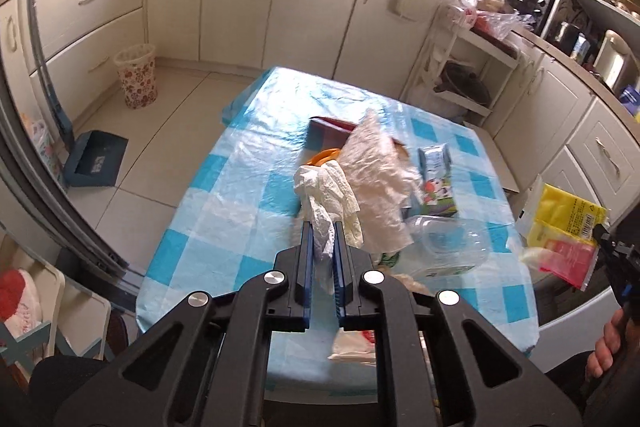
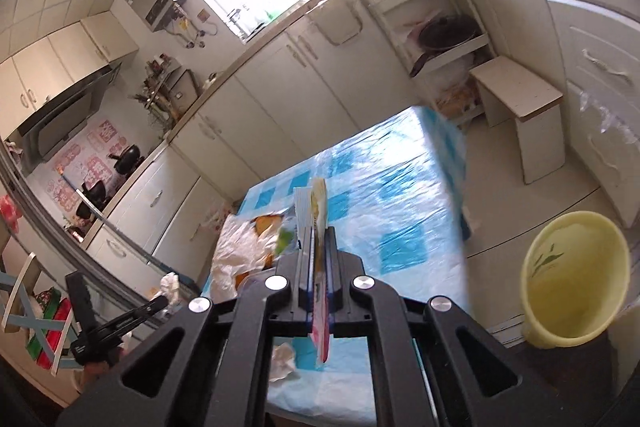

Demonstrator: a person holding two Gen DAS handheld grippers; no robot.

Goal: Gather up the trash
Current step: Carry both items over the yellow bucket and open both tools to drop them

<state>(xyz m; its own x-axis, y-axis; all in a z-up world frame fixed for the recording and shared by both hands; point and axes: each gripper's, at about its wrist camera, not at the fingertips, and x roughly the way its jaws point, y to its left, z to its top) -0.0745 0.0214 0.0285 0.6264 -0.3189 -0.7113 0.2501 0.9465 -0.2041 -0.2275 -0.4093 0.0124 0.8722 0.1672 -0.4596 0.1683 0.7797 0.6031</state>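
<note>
My left gripper (image 1: 322, 227) is shut on a crumpled white paper towel (image 1: 326, 193), held above the blue checked table (image 1: 224, 195). Below it lie a crumpled clear plastic bag (image 1: 380, 179), a clear plastic bottle (image 1: 448, 243), a snack packet (image 1: 436, 175) and a dark red box (image 1: 324, 135). My right gripper (image 2: 319, 227) is shut on a flat yellow and red plastic wrapper (image 2: 320, 203), seen edge-on; it also shows at the right of the left wrist view (image 1: 564, 227). A yellow trash bin (image 2: 572, 271) stands on the floor to the right of the right gripper.
A floral wastebasket (image 1: 136, 75) and a blue dustpan (image 1: 96, 159) are on the floor left of the table. A white stool (image 2: 520, 111) stands beyond the table. Cabinets ring the room. More crumpled tissue (image 2: 284, 363) lies at the table's near edge.
</note>
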